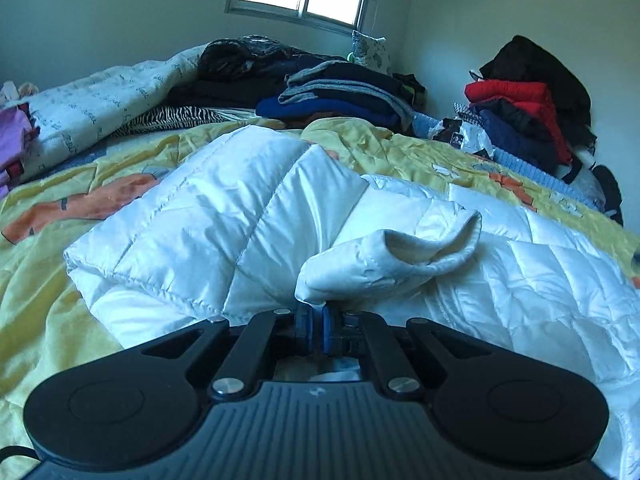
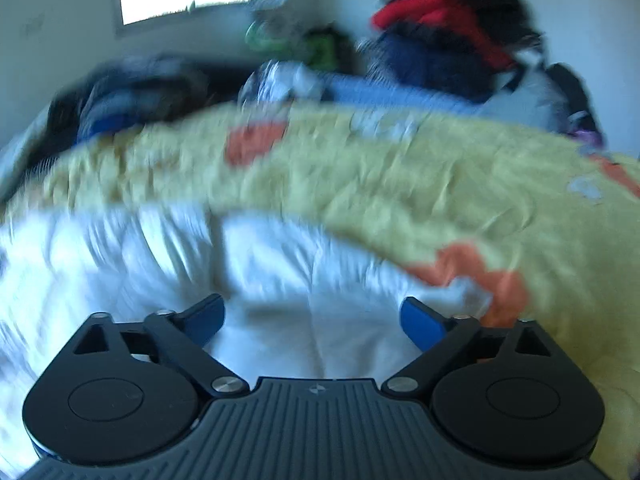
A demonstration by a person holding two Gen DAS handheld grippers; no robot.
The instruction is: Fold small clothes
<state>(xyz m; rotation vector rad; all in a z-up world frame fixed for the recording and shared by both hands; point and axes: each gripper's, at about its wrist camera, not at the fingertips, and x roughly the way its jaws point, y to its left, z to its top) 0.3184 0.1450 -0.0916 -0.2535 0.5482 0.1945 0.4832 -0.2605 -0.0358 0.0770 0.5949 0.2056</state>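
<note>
A white quilted puffer jacket point(image 1: 248, 236) lies on a yellow bedspread point(image 1: 48, 288). My left gripper point(image 1: 316, 322) is shut on the edge of the jacket's sleeve cuff point(image 1: 400, 260), which curls up just ahead of the blue pads. In the blurred right wrist view, my right gripper point(image 2: 314, 322) is open and empty, its blue pads point(image 2: 424, 326) wide apart just above the white jacket point(image 2: 168, 264). The yellow bedspread point(image 2: 360, 184) lies beyond it.
Folded dark clothes point(image 1: 340, 96) are stacked at the far side of the bed. A pile with a red jacket point(image 1: 524, 100) sits at the right by the wall. A pale blanket point(image 1: 100, 108) and pink clothes point(image 1: 12, 140) lie at the left.
</note>
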